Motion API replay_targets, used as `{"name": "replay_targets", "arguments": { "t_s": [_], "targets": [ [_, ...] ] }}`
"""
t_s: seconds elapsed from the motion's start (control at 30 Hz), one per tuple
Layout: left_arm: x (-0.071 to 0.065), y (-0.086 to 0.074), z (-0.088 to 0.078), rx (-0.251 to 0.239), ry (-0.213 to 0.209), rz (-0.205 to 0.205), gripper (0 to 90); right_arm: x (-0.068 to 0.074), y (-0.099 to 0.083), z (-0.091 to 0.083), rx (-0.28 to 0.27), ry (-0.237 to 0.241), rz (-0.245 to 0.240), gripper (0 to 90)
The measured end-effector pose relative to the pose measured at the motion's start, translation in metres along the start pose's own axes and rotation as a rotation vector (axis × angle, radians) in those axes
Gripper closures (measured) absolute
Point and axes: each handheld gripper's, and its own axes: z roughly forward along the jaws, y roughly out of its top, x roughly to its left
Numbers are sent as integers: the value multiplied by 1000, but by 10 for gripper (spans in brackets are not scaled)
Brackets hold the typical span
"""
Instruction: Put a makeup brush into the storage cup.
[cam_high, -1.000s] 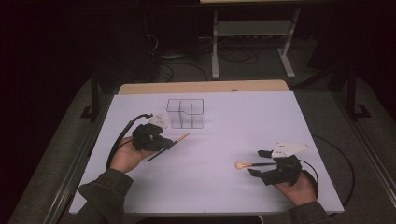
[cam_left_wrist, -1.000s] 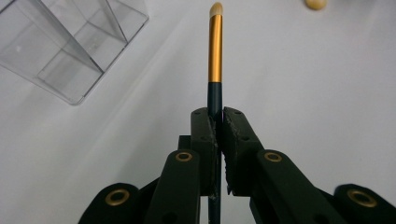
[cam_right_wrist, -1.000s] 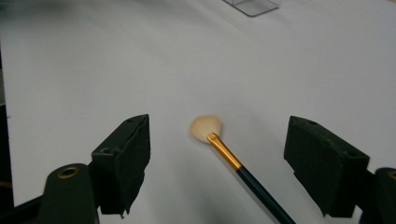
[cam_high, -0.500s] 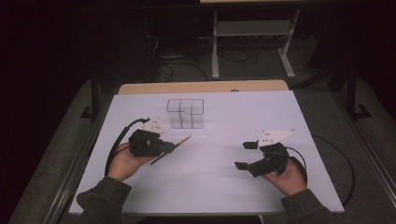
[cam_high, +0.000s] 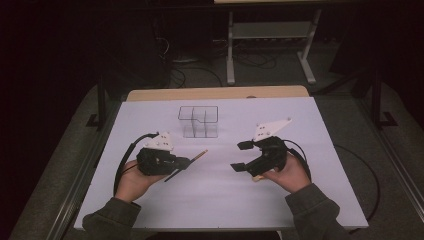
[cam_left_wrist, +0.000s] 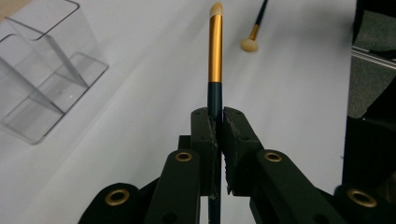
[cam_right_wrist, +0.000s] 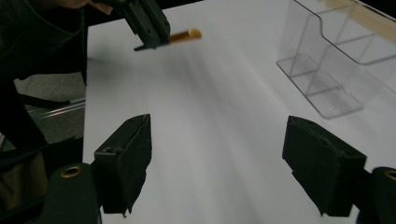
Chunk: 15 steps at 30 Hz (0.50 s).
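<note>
1. Nearest the person, the left hand-held gripper (cam_high: 184, 163) is clamped on a makeup brush (cam_left_wrist: 215, 56); in the left gripper view its jaws pinch the dark handle, with the gold ferrule and pale tip pointing away over the white tabletop (cam_high: 210, 200).
2. At about the same depth, the right hand-held gripper (cam_high: 241, 156) is held above the tabletop with its jaws spread wide and nothing between them.
3. In the left gripper view a second brush (cam_left_wrist: 254, 28) lies on the tabletop beyond the held one's tip, apart from it.
4. Farther back stands a clear plastic organizer (cam_high: 198, 121) with dividers, empty, between the two grippers' lines.
</note>
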Motion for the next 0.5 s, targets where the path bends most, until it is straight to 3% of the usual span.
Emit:
{"name": "replay_targets", "arguments": {
  "t_s": [0.17,0.3,0.5],
  "targets": [
    [-6,1,1,-17,-18,20,835,4,15,14,20,46,-39,267],
    [-12,1,2,-36,-27,50,834,5,20,23,26,81,-49,298],
    [-18,2,5,-54,-46,60,834,7,26,32,30,136,-71,365]
  ]
}}
